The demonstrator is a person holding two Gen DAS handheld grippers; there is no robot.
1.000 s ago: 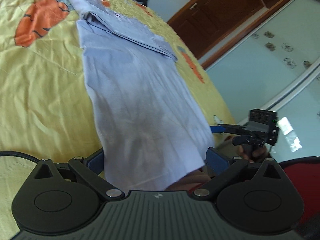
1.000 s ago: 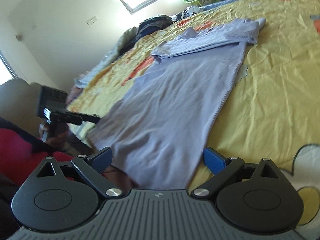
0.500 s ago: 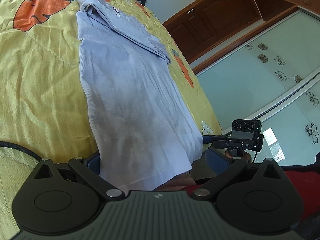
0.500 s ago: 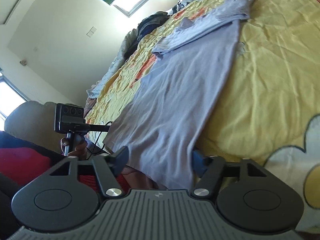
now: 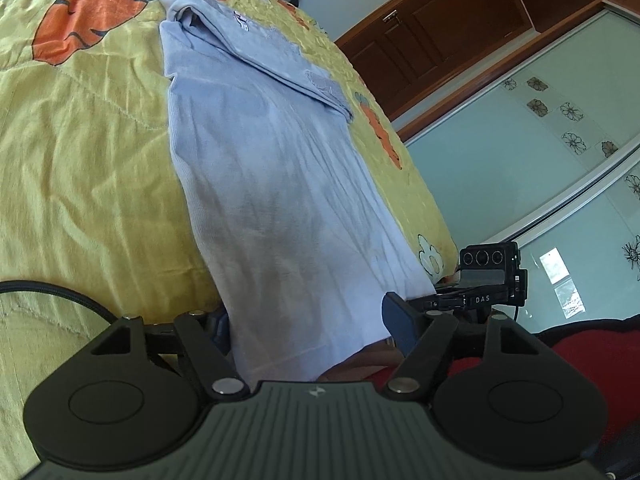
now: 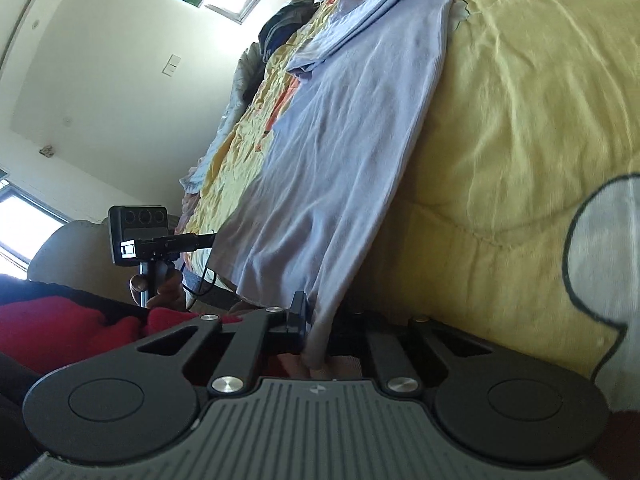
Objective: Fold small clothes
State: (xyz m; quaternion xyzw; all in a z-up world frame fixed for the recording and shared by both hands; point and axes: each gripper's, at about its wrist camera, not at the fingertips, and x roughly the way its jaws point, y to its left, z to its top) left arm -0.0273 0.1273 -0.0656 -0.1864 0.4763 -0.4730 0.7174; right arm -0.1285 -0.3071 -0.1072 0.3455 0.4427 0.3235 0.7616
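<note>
One shirt (image 5: 280, 184), lengthwise, hem toward cameras

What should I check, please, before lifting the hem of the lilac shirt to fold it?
1. Right gripper shut on the lilac shirt hem: ok, cloth is pinched between its jaws.
2. Left gripper shut on the hem: not ok, its jaws stand open around the cloth.
3. Sleeves folded in across the top of the shirt: ok.
4. Shirt body flat on the yellow bedspread: ok, only light wrinkles.
5. Black cable away from the shirt: ok, it lies to the left.
</note>
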